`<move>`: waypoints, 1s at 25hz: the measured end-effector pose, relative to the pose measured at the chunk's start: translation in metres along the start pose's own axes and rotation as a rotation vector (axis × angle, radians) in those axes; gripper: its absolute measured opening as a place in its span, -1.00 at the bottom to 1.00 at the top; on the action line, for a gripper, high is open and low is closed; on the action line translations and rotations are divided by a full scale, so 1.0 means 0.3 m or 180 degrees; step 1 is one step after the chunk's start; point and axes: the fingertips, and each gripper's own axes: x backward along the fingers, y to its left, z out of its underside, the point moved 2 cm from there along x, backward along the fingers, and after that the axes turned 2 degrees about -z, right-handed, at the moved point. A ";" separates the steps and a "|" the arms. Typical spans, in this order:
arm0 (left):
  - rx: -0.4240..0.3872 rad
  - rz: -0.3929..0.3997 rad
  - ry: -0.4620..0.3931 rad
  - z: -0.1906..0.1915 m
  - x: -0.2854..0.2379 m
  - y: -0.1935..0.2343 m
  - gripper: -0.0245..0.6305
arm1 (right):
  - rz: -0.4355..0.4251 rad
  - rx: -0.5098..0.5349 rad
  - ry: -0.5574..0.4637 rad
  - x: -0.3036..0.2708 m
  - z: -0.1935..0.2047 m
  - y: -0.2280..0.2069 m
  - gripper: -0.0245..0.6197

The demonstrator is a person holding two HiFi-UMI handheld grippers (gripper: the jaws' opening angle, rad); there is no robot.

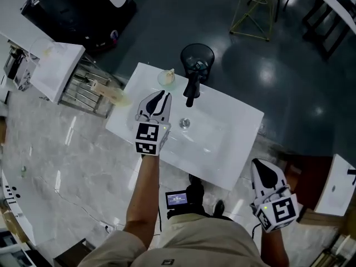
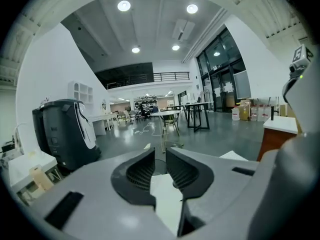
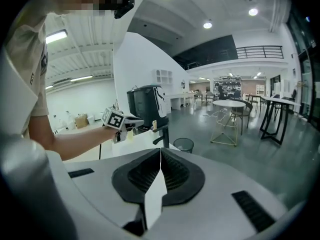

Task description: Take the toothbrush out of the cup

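Note:
A pale cup (image 1: 166, 78) stands on the back left corner of the white sink (image 1: 233, 121), with a toothbrush (image 1: 171, 72) sticking up out of it. My left gripper (image 1: 162, 95) hangs over the sink's left part, pointing at the cup and a little short of it. Its jaws stand a narrow gap apart with nothing between them (image 2: 160, 154). The cup itself does not show in the left gripper view. My right gripper (image 1: 258, 162) is off the sink's front right corner, shut and empty (image 3: 160, 151).
A black faucet (image 1: 192, 89) rises just right of the cup, with the drain (image 1: 184, 123) in front of it. Behind the sink stands a black mesh bin (image 1: 197, 57). A wire rack (image 1: 83, 90) sits to the left and a gold wire stool (image 1: 253, 15) farther back.

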 end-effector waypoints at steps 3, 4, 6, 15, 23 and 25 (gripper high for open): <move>-0.0005 -0.0043 0.0099 0.079 -0.125 0.061 -0.60 | 0.0074 -0.0086 0.0141 -0.058 0.045 -0.029 -0.90; -0.0021 -0.0053 0.0132 0.102 -0.163 0.076 -0.57 | 0.0096 -0.0110 0.0184 -0.075 0.057 -0.039 -0.90; -0.0062 -0.0061 0.0152 0.123 -0.233 0.099 -0.49 | 0.0134 -0.0149 0.0255 -0.109 0.075 -0.058 -0.90; -0.0154 0.0037 0.0256 0.217 -0.433 0.127 -0.30 | 0.0162 -0.0264 0.0498 -0.239 0.150 -0.083 -0.90; -0.0175 -0.0120 0.0237 0.251 -0.466 0.158 -0.49 | 0.0114 -0.0264 0.0481 -0.311 0.157 -0.086 -0.90; -0.0205 -0.0196 0.0175 0.235 -0.456 0.169 -0.66 | 0.0100 -0.0251 0.0488 -0.314 0.157 -0.088 -0.90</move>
